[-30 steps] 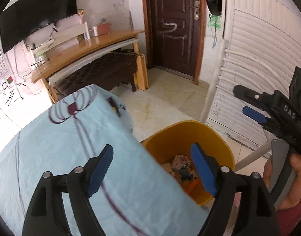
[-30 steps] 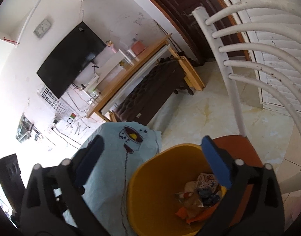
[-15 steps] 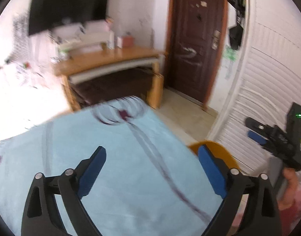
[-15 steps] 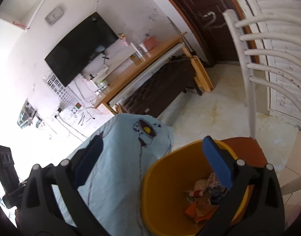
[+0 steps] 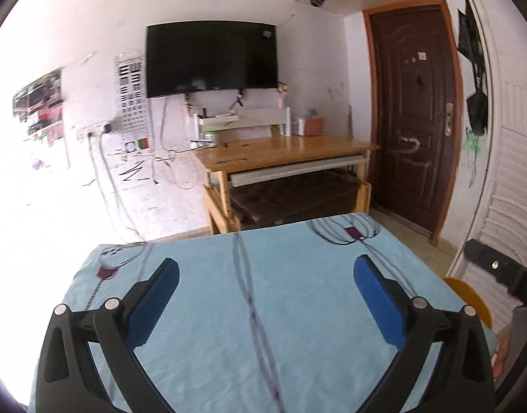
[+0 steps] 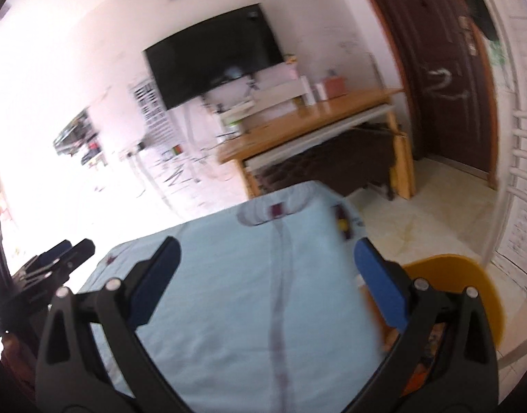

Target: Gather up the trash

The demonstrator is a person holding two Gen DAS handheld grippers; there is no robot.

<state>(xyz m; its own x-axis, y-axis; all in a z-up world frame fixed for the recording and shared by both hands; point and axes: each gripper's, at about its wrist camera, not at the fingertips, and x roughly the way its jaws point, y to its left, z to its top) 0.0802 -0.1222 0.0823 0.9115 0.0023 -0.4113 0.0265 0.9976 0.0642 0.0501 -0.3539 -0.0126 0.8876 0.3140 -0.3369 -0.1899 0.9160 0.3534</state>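
left tool opening, empty | right tool wide, empty | yellow bin beside table right edge

left claw: opening, empty | right claw: spread wide, empty

Pale blue cloth, yellow bin, blue pads

Below both blue fingertips, light blue tablecloth with dark purple lines and loops; right of the right pad, mustard-yellow bin, orange scraps perhaps inside, blurred; beyond, honey-brown desk, black TV.
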